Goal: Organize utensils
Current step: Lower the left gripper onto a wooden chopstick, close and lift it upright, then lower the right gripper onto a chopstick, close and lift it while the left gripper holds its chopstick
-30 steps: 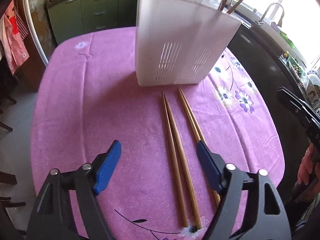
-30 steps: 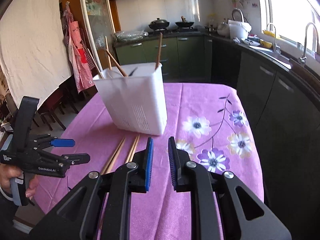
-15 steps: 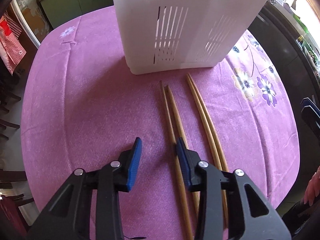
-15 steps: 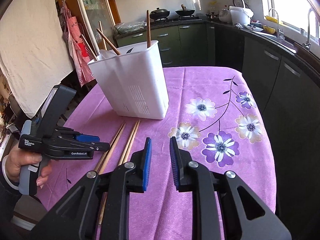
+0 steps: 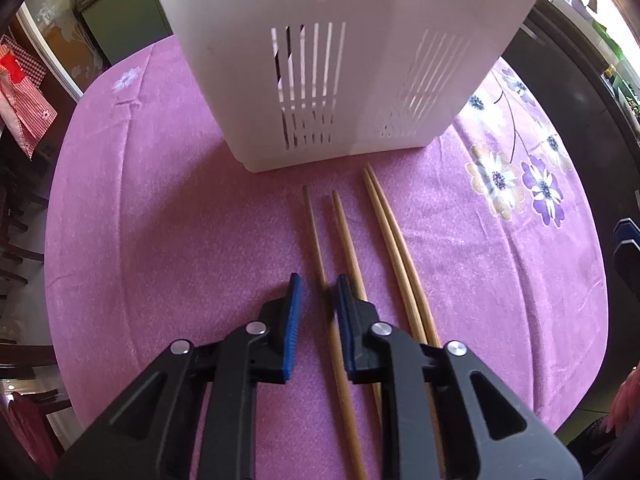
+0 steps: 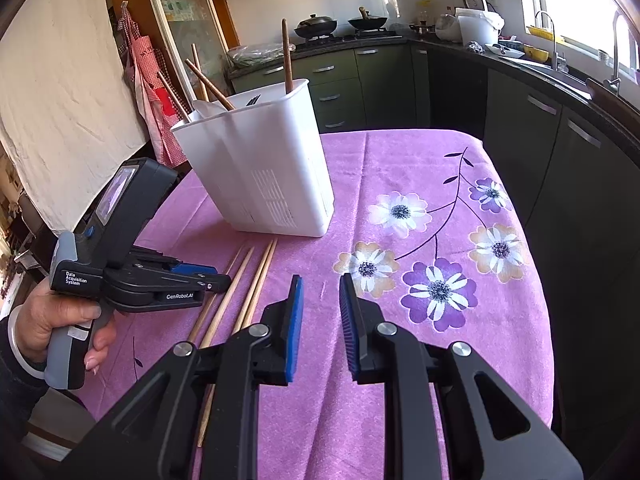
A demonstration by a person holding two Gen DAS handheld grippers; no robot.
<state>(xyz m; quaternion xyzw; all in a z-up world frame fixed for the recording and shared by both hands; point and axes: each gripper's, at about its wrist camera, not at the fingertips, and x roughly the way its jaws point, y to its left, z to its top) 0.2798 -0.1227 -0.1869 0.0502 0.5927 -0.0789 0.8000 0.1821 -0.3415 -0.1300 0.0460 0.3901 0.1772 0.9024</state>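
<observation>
Several wooden chopsticks lie side by side on the purple cloth in front of a white slotted utensil holder (image 5: 320,60). My left gripper (image 5: 318,280) points steeply down over them. Its jaws are closing around the leftmost chopstick (image 5: 314,232), which lies against the right pad with a gap still showing on the left. A second chopstick (image 5: 346,232) and a close pair (image 5: 390,232) lie just outside to the right. My right gripper (image 6: 322,280) hovers over the cloth with a narrow gap and nothing in it. The holder (image 6: 264,176) has several chopsticks (image 6: 286,56) standing in it.
The flowered purple tablecloth (image 6: 420,208) covers a rounded table whose edges fall off on every side. A person's hand (image 6: 48,320) holds the left gripper (image 6: 222,278) at the table's left. Dark green kitchen cabinets (image 6: 540,128) and a counter run behind and along the right.
The left gripper moved forward and down toward the holder while its jaws narrowed from wide to close around the leftmost chopstick, which now lies apart from its neighbour. The right gripper barely moved.
</observation>
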